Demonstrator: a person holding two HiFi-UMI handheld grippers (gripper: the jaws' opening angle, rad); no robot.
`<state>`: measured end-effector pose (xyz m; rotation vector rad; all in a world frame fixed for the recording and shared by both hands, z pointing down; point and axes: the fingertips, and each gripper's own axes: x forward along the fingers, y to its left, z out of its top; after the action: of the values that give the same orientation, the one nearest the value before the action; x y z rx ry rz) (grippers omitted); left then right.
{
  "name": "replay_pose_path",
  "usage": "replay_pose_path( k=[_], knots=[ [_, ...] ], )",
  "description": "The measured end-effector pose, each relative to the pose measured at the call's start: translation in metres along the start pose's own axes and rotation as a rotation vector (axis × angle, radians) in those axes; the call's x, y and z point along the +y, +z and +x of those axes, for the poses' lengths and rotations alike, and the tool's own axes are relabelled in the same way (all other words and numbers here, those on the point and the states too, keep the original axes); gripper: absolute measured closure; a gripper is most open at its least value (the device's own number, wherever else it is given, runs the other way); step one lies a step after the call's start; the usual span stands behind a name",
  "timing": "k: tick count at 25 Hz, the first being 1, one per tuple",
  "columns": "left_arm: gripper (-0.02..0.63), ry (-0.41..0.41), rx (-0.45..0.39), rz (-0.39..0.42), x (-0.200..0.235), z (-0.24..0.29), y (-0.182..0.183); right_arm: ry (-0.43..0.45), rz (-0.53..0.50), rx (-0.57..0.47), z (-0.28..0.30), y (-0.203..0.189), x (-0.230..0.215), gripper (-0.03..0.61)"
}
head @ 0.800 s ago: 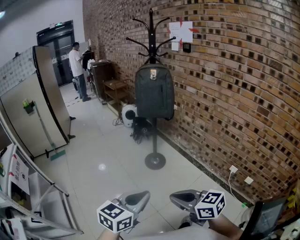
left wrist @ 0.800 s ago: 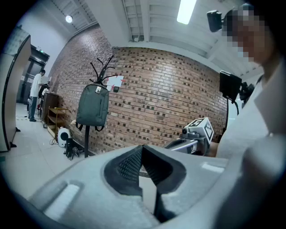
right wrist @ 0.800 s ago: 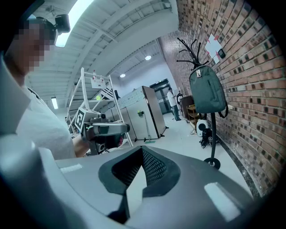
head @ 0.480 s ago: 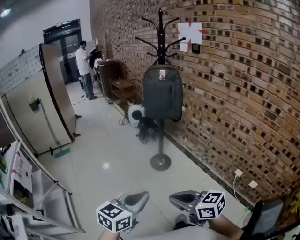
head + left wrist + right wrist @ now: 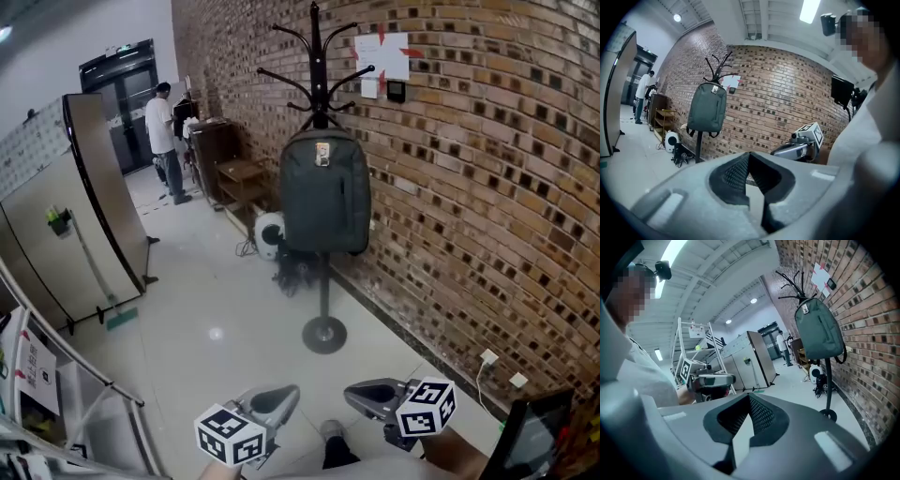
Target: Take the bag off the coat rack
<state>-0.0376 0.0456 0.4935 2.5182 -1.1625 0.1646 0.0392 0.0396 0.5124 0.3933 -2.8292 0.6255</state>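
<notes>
A dark grey-green backpack (image 5: 325, 192) hangs from a black coat rack (image 5: 317, 56) that stands on a round base (image 5: 324, 335) beside the brick wall. The backpack (image 5: 707, 108) shows in the left gripper view and the backpack (image 5: 818, 332) also shows in the right gripper view, both far ahead. My left gripper (image 5: 281, 398) and right gripper (image 5: 361, 397) sit low at the bottom of the head view, well short of the rack. Both are shut with nothing between the jaws.
A brick wall (image 5: 487, 187) runs along the right. A white round appliance (image 5: 269, 232) and black cables lie behind the rack. A person (image 5: 165, 141) stands far back by a wooden shelf (image 5: 236, 183). A folded table (image 5: 66, 216) and a metal rack (image 5: 56, 394) stand at left.
The view has drawn closer to the coat rack, which looms larger. The grippers keep their place at the bottom, still shut.
</notes>
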Motion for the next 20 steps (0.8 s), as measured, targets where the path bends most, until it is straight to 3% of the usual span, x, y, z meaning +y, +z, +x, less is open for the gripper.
replay_pose_path(
  k=[5,11,15,20],
  knots=[
    [0.612,-0.007,0.034,-0.008,0.066,0.068,0.027,-0.026,0.028,-0.014,0.025,0.04,-0.09,0.58],
    [0.612,-0.028,0.037,0.019,0.146,0.153,0.099,-0.057,0.005,-0.042,0.052,0.121,-0.198,0.58],
    [0.612,-0.069,0.002,0.094,0.17,0.198,0.151,-0.085,-0.082,-0.056,0.06,0.173,-0.241,0.58],
    [0.612,-0.1,-0.028,0.113,0.189,0.221,0.185,-0.103,-0.126,-0.078,0.057,0.21,-0.269,0.58]
  ],
)
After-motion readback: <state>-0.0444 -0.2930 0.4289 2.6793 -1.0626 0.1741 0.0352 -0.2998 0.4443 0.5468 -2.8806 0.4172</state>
